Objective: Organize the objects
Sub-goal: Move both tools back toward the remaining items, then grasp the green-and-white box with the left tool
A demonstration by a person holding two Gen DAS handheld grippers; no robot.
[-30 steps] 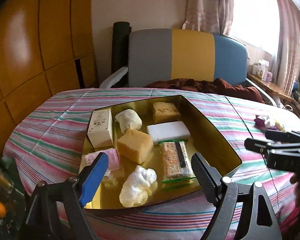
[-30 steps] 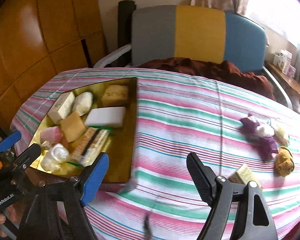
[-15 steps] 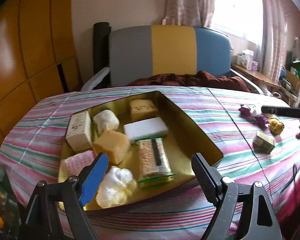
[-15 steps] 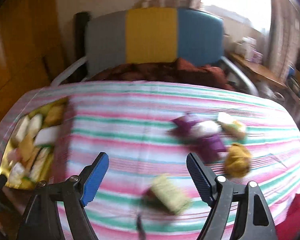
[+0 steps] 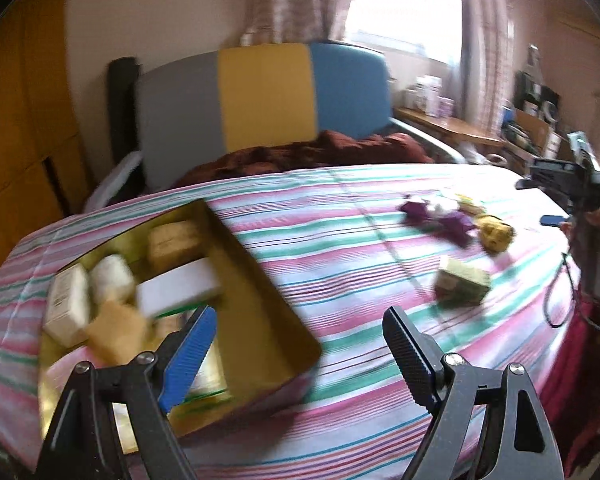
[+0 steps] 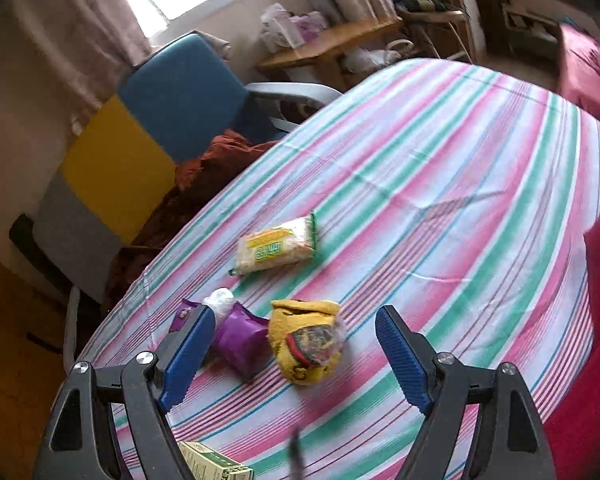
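Observation:
A gold tray (image 5: 260,300) sits at the left of the striped table and holds several soaps, sponges and packets. My left gripper (image 5: 296,344) is open and empty near its right front corner. My right gripper (image 6: 296,348) is open and empty just above a yellow pouch (image 6: 306,340), which also shows in the left wrist view (image 5: 496,234). Purple packets (image 6: 240,338) lie left of the pouch. A rice cracker packet (image 6: 276,246) lies beyond. A green box (image 5: 462,280) lies nearer the table's front; its corner shows in the right wrist view (image 6: 214,464).
A grey, yellow and blue chair (image 5: 264,96) with a dark red cloth (image 5: 312,152) stands behind the table. A wooden shelf (image 6: 332,40) with clutter is by the window. The table drops away at its round edge (image 6: 580,320).
Both views swung right. The left gripper moved from over the tray toward its right corner. The right gripper moved from the table's middle to just above the yellow pouch and purple packets.

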